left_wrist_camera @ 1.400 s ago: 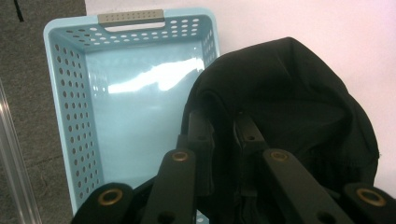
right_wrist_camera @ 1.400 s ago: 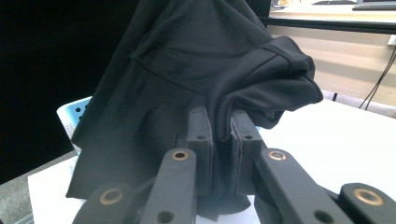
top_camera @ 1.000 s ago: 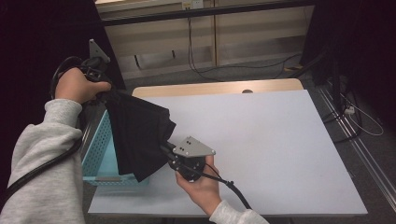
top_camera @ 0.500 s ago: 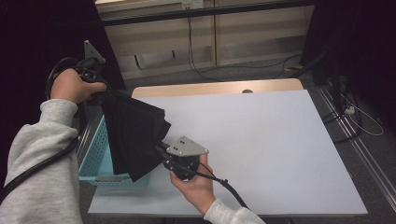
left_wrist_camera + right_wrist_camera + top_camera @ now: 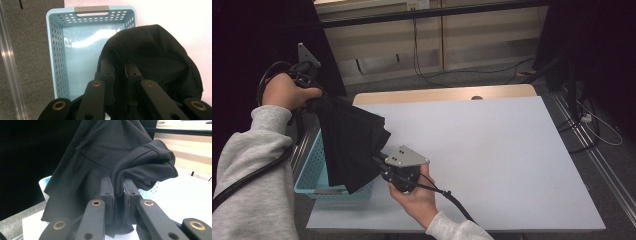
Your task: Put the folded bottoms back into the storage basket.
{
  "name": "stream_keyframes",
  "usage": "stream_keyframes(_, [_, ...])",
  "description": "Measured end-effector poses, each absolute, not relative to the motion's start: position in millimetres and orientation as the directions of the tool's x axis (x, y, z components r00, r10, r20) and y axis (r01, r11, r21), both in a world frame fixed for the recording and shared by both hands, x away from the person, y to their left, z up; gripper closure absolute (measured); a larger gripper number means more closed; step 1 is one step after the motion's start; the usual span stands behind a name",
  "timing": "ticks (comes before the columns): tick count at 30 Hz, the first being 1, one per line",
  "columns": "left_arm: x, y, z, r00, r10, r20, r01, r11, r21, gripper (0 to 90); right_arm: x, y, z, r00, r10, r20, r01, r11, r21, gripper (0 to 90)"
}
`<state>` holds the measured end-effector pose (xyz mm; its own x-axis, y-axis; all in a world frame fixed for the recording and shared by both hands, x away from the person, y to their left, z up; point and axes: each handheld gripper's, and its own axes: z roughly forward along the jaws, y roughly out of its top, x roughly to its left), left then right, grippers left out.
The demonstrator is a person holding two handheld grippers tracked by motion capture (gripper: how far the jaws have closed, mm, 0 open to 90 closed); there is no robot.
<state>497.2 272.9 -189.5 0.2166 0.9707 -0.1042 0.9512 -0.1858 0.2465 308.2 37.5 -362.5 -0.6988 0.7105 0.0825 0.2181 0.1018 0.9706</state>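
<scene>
A black garment [image 5: 349, 145] hangs between my two grippers above the left edge of the white table [image 5: 492, 150]. My left gripper [image 5: 314, 102] is held high at the far left, shut on the garment's upper edge. Looking down from the left gripper view, the pads pinch a fold of the garment [image 5: 155, 57] over the light-blue basket [image 5: 75, 47]. My right gripper [image 5: 379, 162] is low near the table's front left, shut on the lower edge. In the right gripper view its jaws clamp a fold of the garment [image 5: 105, 152].
The light-blue perforated basket [image 5: 312, 170] stands off the table's left side, under the hanging cloth, and looks empty inside. A wooden strip [image 5: 442, 94] runs along the table's far edge. Cables lie on the floor at the right.
Both hands have drifted slightly left with the garment, and it now hangs more over the basket. Both grips are unchanged.
</scene>
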Motion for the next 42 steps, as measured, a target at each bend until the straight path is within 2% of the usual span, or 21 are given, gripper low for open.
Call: stream_keyframes(42, [507.0, 308.0, -192.7, 0.17, 0.982, -0.086, 0.955, -0.142, 0.26, 80.8, 318.4, 70.8, -368.2, -0.728, 0.678, 0.099, 0.225, 0.1, 0.969, 81.0])
